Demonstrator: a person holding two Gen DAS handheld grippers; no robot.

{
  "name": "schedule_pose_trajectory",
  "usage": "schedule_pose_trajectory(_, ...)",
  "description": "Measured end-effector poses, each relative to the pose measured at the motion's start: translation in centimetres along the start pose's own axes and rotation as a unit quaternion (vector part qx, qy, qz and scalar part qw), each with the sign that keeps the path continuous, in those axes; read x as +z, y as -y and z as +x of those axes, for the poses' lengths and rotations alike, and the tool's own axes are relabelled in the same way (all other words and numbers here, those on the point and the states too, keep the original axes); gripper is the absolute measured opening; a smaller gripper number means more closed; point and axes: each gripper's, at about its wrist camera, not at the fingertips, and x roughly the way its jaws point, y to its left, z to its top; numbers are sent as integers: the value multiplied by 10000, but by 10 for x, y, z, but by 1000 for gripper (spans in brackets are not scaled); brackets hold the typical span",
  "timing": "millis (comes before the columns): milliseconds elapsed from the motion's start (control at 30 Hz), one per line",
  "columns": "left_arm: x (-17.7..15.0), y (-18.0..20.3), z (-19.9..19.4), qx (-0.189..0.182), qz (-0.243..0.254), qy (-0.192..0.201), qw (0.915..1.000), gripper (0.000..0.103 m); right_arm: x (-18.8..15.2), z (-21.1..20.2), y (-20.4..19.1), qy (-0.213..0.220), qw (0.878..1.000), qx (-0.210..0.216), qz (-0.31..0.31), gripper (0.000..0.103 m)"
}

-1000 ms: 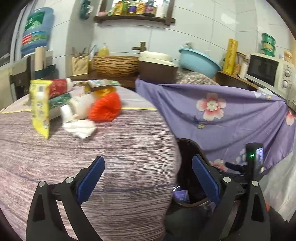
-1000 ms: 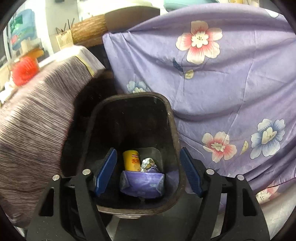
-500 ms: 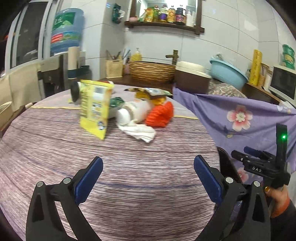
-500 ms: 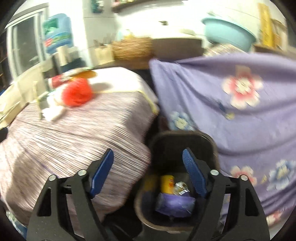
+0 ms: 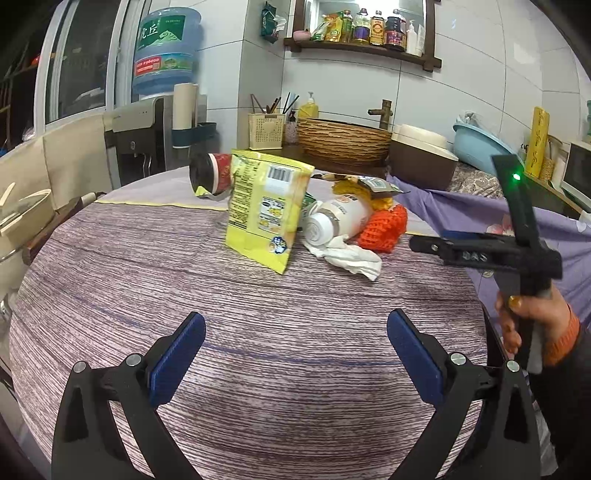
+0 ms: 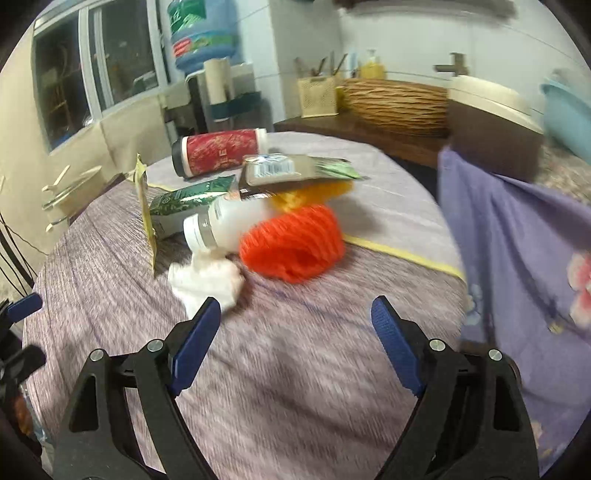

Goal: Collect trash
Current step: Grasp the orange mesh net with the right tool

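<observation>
My right gripper [image 6: 295, 332], jaws spread and empty, has swung from black bin up to purple striped tablecloth [image 6: 295, 387]. Left gripper [image 5: 295, 354] likewise spread. Crumpled white tissue [image 6: 205, 282] lies nearest, beside orange mesh bundle [image 6: 291, 243]: next pickup likely.

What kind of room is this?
Most likely a home kitchen: a shelf of sauce bottles on the tiled wall, a basin sink with tap, and a water dispenser jug beside the table.

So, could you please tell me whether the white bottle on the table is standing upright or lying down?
Lying down. The white bottle rests on its side on the table, cap end toward the crumpled tissue, beside the orange net.
</observation>
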Motion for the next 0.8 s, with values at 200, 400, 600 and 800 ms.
schedule_pose_trajectory(200,10,-13,10,-35,-33,-58,10000,97,25,39,-7,-227,9996,-132,-108,83)
schedule_pose_trajectory(400,19,-14,26,-30,103,-114,9999,97,29,63,-7,-482,9981,-362,-136,55)
schedule_pose_trajectory(600,32,-14,40,17,37,-130,9999,97,22,53,-6,-415,9987,-303,-48,18)
schedule_pose_trajectory(800,57,-6,62,272,-6,-54,9996,98,14,34,-4,-225,9995,-214,40,10)
